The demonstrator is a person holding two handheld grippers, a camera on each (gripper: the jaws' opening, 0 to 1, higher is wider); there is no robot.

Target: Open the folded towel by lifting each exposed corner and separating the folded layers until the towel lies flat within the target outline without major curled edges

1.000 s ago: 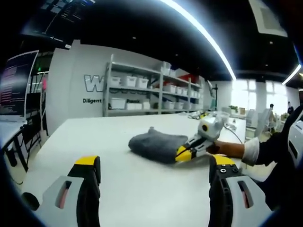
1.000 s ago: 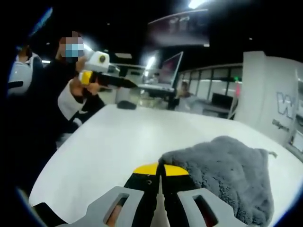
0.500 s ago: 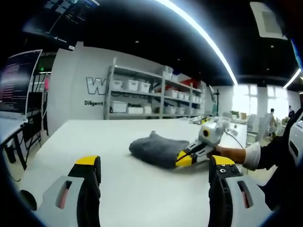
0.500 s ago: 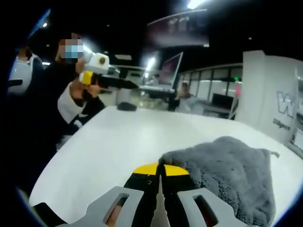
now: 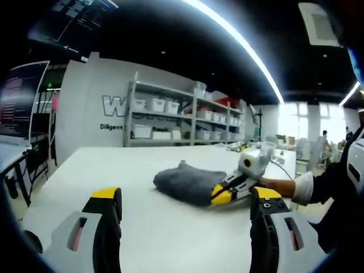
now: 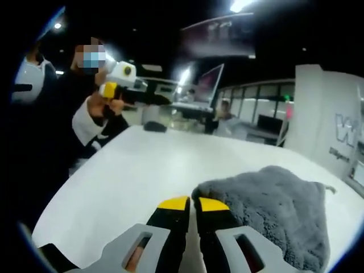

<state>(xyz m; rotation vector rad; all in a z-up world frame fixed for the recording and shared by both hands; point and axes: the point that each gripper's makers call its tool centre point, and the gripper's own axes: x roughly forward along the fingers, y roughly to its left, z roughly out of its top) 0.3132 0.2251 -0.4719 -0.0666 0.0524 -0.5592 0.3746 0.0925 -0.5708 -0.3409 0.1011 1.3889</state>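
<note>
Sitting at the towel (image 6: 273,210) edge, lower centre, right gripper (image 6: 190,206) closed; left gripper (image 5: 185,199) gaping, well apart.

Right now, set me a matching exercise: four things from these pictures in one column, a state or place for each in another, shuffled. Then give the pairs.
1. left tongs
2. right tongs
3. towel
4. shelving

A. grey, folded, lying on the white table
B. jaws nearly shut, tips at the towel's corner
C. against the far wall, holding white bins
D. jaws wide apart, held above the table

Pairs: 1-D, 2-B, 3-A, 4-C
</note>
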